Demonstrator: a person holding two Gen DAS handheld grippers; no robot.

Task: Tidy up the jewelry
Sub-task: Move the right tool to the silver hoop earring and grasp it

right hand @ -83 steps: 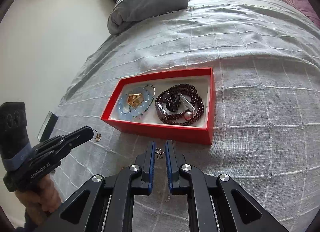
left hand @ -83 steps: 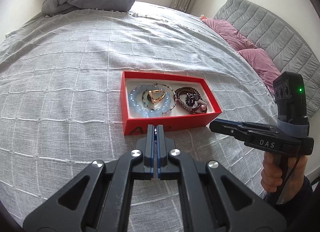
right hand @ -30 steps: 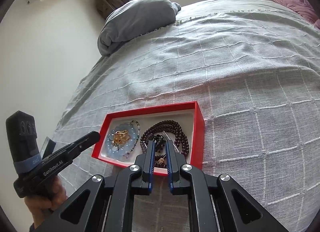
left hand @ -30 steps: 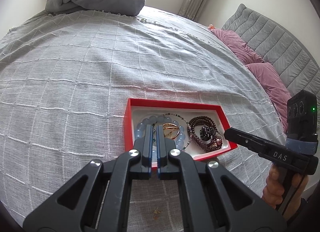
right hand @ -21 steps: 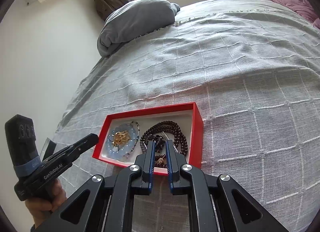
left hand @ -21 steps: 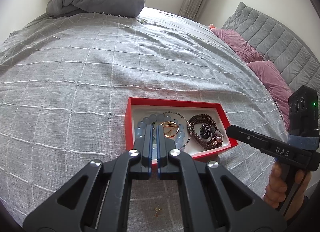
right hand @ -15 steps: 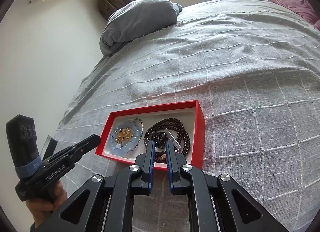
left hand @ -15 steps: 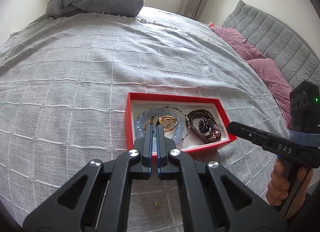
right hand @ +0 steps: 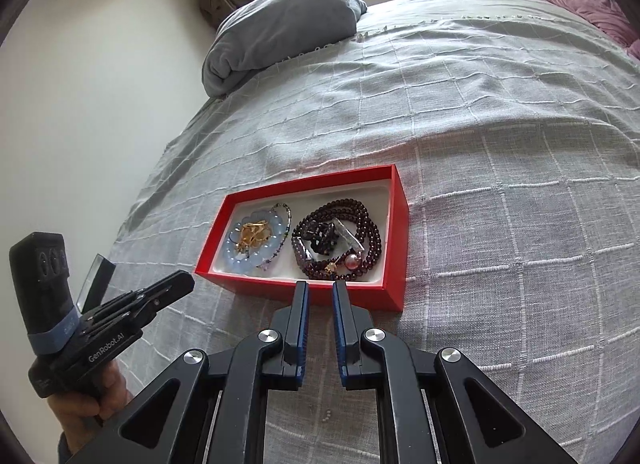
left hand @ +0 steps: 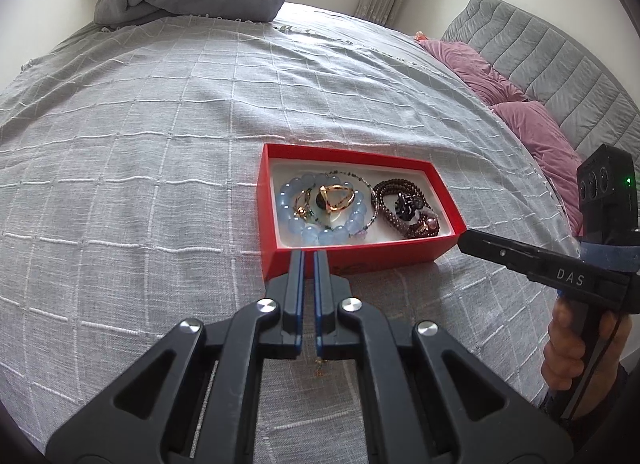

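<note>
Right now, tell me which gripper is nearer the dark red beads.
Right. The right gripper sits at the box's near wall, directly in front of the dark red beads. The left gripper faces the blue bracelet, farther along that wall.

The bedspread was soft grey cloth with raised white threads in squares. The red box looked like smooth matt card, white inside. The blue beads were shiny and see-through like glass. The dark red beads were glossy. The gold piece shone like metal. The pillows looked like velvet.
</note>
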